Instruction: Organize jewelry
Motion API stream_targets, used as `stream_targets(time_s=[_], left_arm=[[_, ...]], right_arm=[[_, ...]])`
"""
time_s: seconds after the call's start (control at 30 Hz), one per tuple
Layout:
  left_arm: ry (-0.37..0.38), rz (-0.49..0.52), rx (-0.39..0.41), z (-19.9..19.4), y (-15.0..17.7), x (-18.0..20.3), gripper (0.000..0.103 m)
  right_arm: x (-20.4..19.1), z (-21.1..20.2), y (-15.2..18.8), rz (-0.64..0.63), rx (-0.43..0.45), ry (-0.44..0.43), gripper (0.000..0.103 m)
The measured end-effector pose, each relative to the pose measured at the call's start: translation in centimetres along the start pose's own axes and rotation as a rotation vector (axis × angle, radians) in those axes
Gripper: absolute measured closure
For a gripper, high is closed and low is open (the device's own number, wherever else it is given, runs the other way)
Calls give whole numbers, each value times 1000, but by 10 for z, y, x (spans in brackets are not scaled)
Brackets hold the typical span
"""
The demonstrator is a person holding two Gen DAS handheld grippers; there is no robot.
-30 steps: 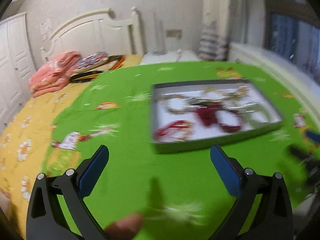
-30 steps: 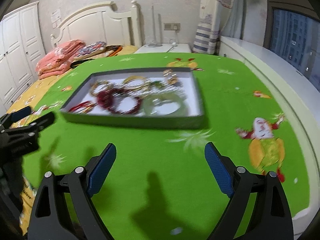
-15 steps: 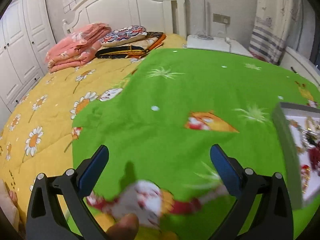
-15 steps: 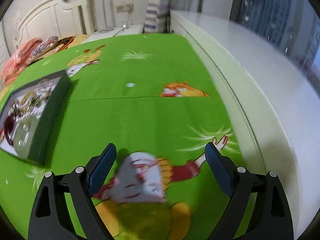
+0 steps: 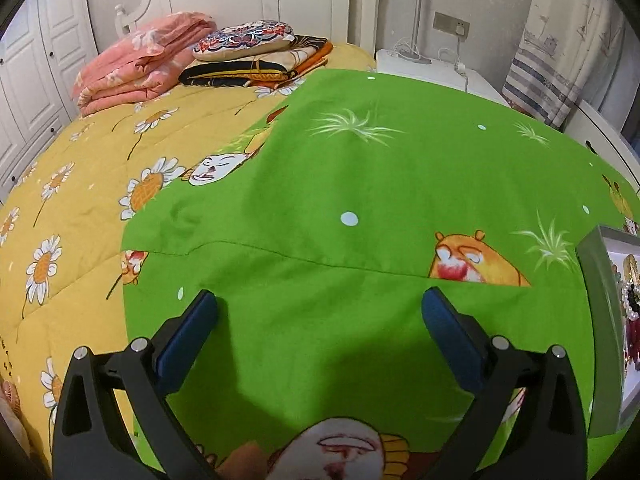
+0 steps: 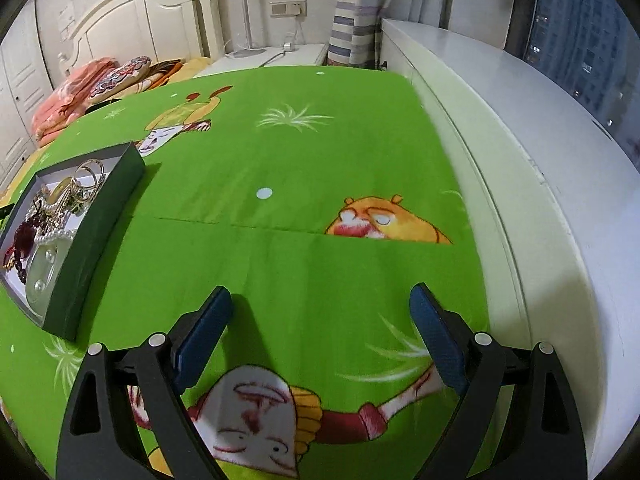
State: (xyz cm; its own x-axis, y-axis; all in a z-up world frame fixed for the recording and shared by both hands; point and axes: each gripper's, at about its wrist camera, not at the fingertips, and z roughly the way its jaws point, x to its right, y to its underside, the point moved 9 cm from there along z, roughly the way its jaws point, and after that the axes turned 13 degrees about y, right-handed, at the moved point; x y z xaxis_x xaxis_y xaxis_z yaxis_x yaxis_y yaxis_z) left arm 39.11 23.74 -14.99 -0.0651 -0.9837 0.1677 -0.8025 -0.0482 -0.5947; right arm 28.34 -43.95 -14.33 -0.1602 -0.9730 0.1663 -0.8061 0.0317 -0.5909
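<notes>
I judge nothing sorted yet: my left gripper [image 5: 320,308] and right gripper [image 6: 320,304] both hang wide and empty over the green bedspread [image 6: 304,168], while the jewelry [image 6: 52,208] lies tangled in its tray [image 6: 100,216] between them.

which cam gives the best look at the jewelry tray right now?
Right wrist. The jewelry tray sits whole at its left side, with pearls, dark red beads and rings visible inside. The left wrist view catches only a cropped slice of the tray at its right edge, showing one wall and a few beads.
</notes>
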Motion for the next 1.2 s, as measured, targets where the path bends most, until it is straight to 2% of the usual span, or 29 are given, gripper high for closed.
stream_targets(time_s=[1.2], left_arm=[[1,-2,-1,0,1,-1,3]], right_arm=[[1,-1,1,2,3,2,18]])
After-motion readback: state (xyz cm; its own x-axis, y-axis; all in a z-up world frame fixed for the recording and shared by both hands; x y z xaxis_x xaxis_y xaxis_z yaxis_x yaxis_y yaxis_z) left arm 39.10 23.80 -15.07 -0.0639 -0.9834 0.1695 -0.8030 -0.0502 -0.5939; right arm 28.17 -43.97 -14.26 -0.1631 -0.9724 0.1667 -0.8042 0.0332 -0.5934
